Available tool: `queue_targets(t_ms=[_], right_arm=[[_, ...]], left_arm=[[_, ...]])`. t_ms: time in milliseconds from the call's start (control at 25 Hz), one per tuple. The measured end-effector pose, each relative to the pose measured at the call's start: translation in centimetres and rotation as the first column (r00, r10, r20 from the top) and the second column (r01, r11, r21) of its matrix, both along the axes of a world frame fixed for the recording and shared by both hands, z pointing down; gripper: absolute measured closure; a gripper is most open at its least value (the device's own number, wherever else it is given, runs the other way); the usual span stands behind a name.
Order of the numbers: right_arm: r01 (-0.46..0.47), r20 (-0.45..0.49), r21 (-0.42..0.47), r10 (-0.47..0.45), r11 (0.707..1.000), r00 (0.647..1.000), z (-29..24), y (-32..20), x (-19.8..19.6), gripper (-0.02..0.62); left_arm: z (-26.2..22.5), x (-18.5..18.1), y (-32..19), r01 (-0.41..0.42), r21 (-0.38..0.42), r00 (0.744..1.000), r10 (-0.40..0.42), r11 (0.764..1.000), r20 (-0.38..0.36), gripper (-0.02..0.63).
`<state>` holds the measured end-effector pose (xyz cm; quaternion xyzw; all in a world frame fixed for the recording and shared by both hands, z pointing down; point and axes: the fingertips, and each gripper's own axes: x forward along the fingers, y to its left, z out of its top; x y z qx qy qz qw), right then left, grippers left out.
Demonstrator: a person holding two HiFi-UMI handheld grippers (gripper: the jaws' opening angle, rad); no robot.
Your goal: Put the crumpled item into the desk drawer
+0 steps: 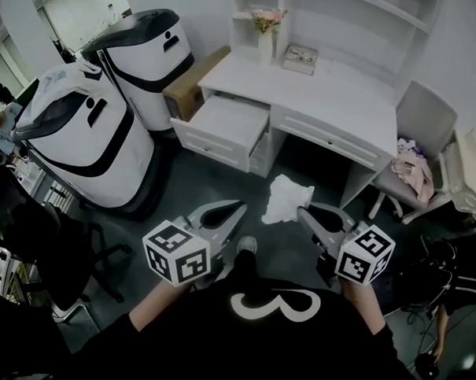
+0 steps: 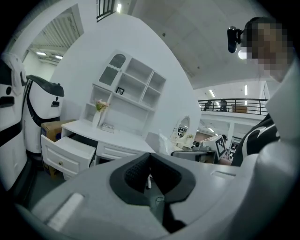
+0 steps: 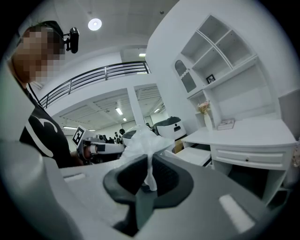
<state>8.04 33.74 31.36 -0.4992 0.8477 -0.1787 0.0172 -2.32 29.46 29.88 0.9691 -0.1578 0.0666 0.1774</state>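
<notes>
The right gripper (image 3: 150, 174) was clamped on the white crumpled item (image 1: 287, 199), held in the air short of the desk (image 1: 328, 99) and its open drawer (image 1: 223, 123). The pinch point showed only in the right gripper view. In the head view the item covered it. The left gripper (image 2: 150, 176) was closed on nothing.

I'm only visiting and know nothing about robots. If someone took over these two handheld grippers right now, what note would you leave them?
Left gripper: shut, nothing in it.
Right gripper: shut on the crumpled white item, held in the air in front of the desk.
Drawer: pulled open, on the desk's left in the head view.
Done: item is in the grip, drawer is open.
Left: carry the item over the drawer and release it inside.
</notes>
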Motion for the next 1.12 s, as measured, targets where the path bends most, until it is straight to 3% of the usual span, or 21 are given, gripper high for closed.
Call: queue_targets(t_ms=[560,1120], right_arm=[[-0.042,0.053,-0.209,0.054,0.977,0.997,5.9,-19.1,3.7,0.563],[0.017,0.010,-0.237,-0.016,0.971,1.000,7.6,-36.1,3.4,0.563]], left_arm=[[4.4,4.5,-21.2,0.000,-0.154,0.999,0.007,0.988,0.040,0.598],[7.5,4.4,-37.3,0.045,-0.204,0.997,-0.032,0.978,0.067,0.598]])
